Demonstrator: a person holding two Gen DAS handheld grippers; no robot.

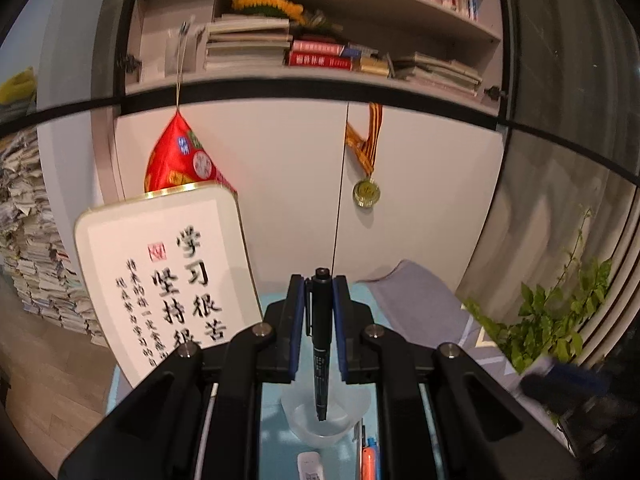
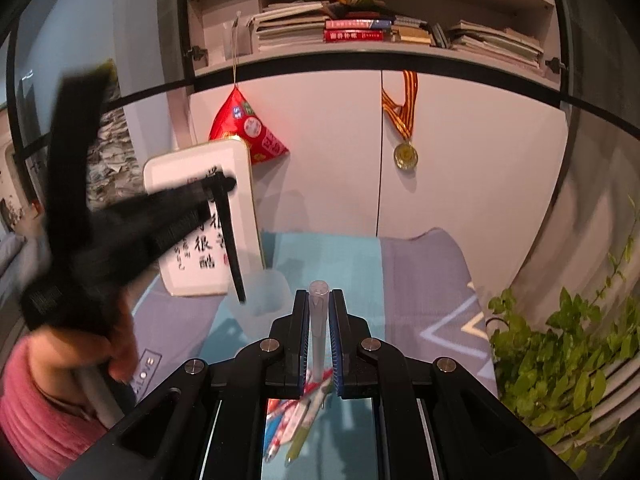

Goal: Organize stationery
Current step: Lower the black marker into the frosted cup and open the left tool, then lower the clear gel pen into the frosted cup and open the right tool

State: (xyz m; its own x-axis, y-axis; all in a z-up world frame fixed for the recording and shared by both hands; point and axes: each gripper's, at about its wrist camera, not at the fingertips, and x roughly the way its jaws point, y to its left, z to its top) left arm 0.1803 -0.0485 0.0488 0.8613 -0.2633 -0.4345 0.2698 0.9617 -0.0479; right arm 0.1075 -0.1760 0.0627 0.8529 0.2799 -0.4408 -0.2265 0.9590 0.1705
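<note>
Left wrist view. The left gripper (image 1: 320, 280) points forward and a little downward, its jaws pinching a black pen (image 1: 321, 336) near the capped end. The pen stands nearly upright, cap at 12 o'clock, tip hanging above the translucent cup (image 1: 325, 412) on the blue mat (image 1: 276, 396). The tip appears over the cup's mouth; contact with the cup cannot be told. At 10 o'clock a framed calligraphy plaque (image 1: 160, 264) leans close to the gripper's left side. At 12 o'clock the white cabinet doors (image 1: 288, 184) stand behind, open space before them. At 3 o'clock a green plant (image 1: 560, 320) edges the mat. Below the cup lie a white eraser (image 1: 310, 466) and an orange pen (image 1: 368, 460), at 6 o'clock.

Right wrist view. The right gripper (image 2: 319, 292) also tilts slightly downward, jaws pressed on a clear pen (image 2: 319, 328) held upright, cap at 12 o'clock. Beneath it, at 6 o'clock, loose coloured pens (image 2: 296, 420) lie on the mat (image 2: 344, 264). At 9 o'clock the left gripper (image 2: 224, 184), blurred, is carried by a hand (image 2: 120, 344) with a pink sleeve (image 2: 36, 412); its black pen (image 2: 232, 248) slants down toward the cup (image 2: 264, 296), which sits at 11 o'clock, just beside the plaque (image 2: 192, 176). The mat from 12 to 2 o'clock lies bare up to the cabinet (image 2: 460, 160); the plant (image 2: 560, 360) crowds 4 o'clock.
</note>
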